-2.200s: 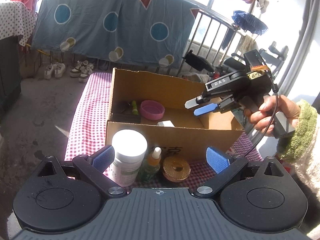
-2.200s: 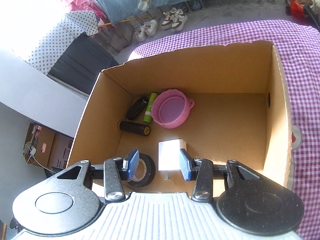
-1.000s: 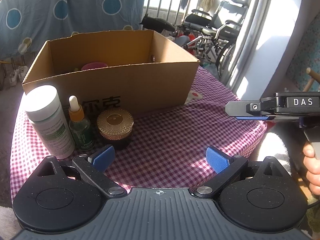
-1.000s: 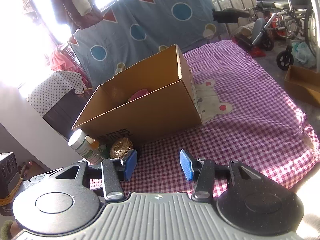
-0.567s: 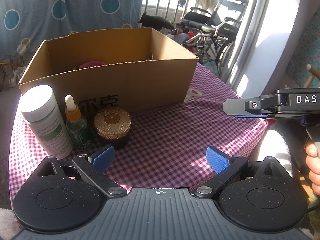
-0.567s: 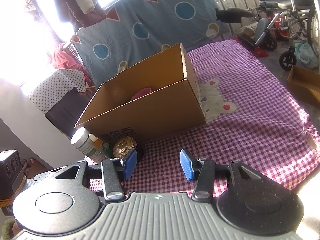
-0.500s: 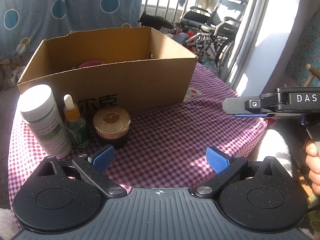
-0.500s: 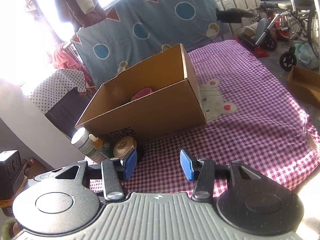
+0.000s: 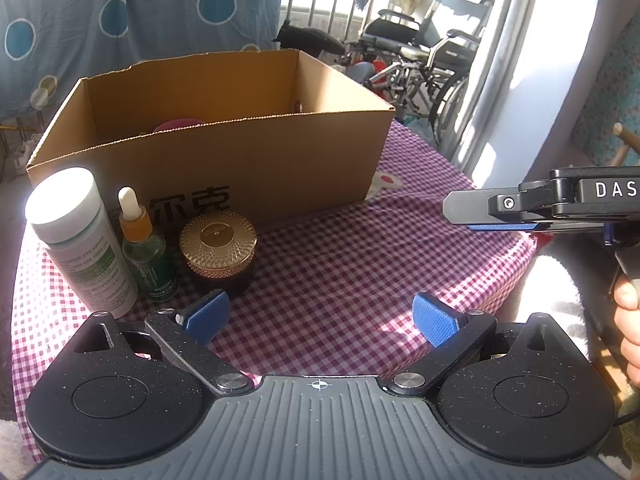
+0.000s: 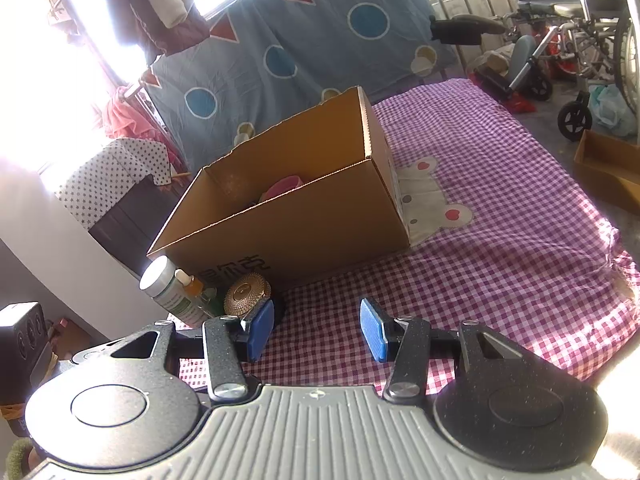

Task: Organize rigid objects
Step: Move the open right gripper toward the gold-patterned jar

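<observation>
An open cardboard box (image 9: 240, 160) (image 10: 304, 220) stands on the purple checked tablecloth (image 9: 360, 272) with a pink bowl (image 9: 178, 125) (image 10: 282, 186) showing inside. In front of it stand a white-capped bottle (image 9: 80, 240) (image 10: 168, 288), a green dropper bottle (image 9: 146, 256) (image 10: 196, 290) and a gold-lidded jar (image 9: 218, 248) (image 10: 246, 294). My left gripper (image 9: 320, 316) is open and empty, just short of the jar. My right gripper (image 10: 316, 330) is open with nothing between its pads; it also shows side-on at the right of the left wrist view (image 9: 500, 210).
A blue sheet with circles and triangles (image 10: 320, 44) hangs on railings behind the table. Wheelchairs (image 9: 420, 64) (image 10: 580, 20) stand at the back right. A low cardboard tray (image 10: 608, 168) lies on the floor to the right. A person's hand (image 9: 628, 328) holds the right gripper's handle.
Two seconds ago the right gripper was inside the box by a white adapter; it has come out empty. Over the last second both grippers barely moved.
</observation>
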Available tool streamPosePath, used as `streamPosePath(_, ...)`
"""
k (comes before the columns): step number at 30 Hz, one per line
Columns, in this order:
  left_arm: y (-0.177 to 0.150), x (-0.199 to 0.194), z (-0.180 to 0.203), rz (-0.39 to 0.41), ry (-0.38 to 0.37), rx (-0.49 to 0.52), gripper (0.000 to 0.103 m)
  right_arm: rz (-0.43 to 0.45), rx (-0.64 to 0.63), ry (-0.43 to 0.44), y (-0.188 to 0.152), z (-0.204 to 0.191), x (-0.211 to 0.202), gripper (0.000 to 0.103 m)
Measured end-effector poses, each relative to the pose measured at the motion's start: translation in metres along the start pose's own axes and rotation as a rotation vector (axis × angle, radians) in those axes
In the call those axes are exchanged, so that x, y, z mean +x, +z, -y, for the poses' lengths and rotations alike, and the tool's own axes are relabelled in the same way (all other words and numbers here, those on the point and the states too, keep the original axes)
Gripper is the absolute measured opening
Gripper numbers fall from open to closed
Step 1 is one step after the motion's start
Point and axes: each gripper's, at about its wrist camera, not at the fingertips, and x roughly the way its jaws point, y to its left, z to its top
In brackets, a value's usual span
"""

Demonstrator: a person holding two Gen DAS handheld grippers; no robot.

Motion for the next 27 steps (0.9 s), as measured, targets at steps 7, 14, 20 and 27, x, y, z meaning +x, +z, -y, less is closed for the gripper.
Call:
streamPosePath(7, -0.001, 0.006, -0.005, -0.001, 0.011, -0.008, 0.099, -0.017, -0.004, 0.004, 0.002, -0.003, 0.010, 0.051)
streamPosePath(14, -0.004, 0.009, -0.007, 0.054, 0.075, -0.002, 0.097, -0.061, -0.035, 0.061, 0.012, -0.013, 0.037, 0.051)
streamPosePath(20, -0.007, 0.013, -0.013, 0.095, 0.147, -0.009, 0.090, -0.110, -0.104, 0.135, 0.025, -0.037, 0.077, 0.051)
streamPosePath(27, -0.004, 0.028, -0.030, 0.095, 0.164, -0.046, 0.075, -0.179, -0.139, 0.189, 0.032, -0.051, 0.123, 0.044)
